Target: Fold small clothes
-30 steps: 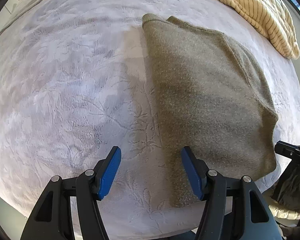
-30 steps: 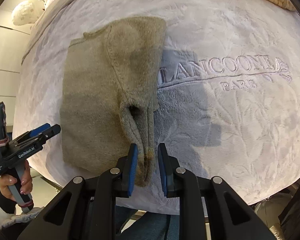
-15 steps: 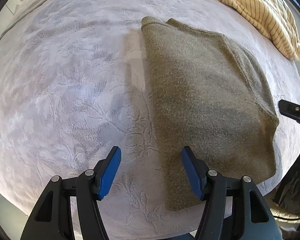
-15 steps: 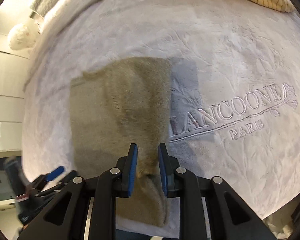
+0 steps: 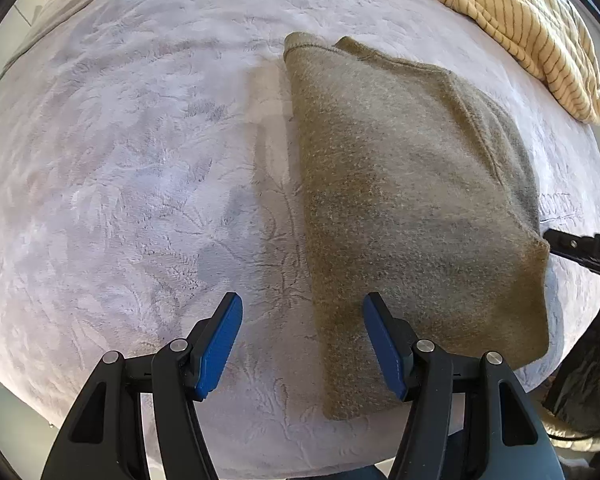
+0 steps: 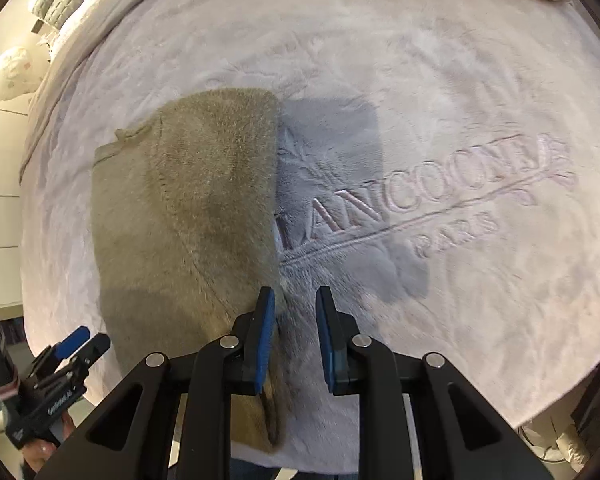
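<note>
Lying lengthwise on the blanket, the olive garment extends away from both grippers. Right gripper pinches its near right edge; left gripper stands apart, empty, straddling its left edge.

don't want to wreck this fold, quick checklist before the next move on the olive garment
1. left gripper open and empty: ok
2. right gripper gripping the olive garment: cannot tell, fabric sits beside one pad and the view is blurred
3. olive garment lying flat on the blanket: ok
4. striped garment apart from the olive garment: ok
</note>
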A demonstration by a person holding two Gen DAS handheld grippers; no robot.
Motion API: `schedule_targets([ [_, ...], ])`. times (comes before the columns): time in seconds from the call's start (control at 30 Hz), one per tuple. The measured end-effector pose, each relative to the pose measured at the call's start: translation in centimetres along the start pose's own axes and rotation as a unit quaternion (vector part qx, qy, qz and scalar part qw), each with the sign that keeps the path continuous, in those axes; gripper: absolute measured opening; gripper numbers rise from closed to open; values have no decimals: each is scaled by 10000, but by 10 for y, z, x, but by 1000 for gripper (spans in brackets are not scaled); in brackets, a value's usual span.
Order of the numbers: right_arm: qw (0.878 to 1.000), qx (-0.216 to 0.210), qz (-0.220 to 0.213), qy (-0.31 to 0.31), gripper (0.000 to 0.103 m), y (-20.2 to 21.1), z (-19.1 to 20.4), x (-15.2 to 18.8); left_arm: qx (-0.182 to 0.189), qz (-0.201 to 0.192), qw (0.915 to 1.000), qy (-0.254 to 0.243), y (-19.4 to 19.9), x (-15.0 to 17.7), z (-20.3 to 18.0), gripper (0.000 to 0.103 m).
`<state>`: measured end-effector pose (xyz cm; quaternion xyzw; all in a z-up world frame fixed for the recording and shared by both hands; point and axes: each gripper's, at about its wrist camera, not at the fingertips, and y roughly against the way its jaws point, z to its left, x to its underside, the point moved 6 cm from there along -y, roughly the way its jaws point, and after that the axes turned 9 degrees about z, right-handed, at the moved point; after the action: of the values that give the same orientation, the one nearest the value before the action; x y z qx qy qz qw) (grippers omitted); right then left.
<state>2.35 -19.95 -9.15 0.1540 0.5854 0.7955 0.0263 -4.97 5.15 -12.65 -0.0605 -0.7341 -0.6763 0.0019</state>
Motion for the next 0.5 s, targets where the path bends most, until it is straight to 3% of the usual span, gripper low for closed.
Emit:
schedule_targets([
  [0.33,9998,15,-48,169,24,16,21,21,-27,-159,9997,-196,24,-6,-15,64],
  [0.5,9989,219,-113,396,24,22,39,27,-101,-269,9995,-162,38,-6,-16,64],
])
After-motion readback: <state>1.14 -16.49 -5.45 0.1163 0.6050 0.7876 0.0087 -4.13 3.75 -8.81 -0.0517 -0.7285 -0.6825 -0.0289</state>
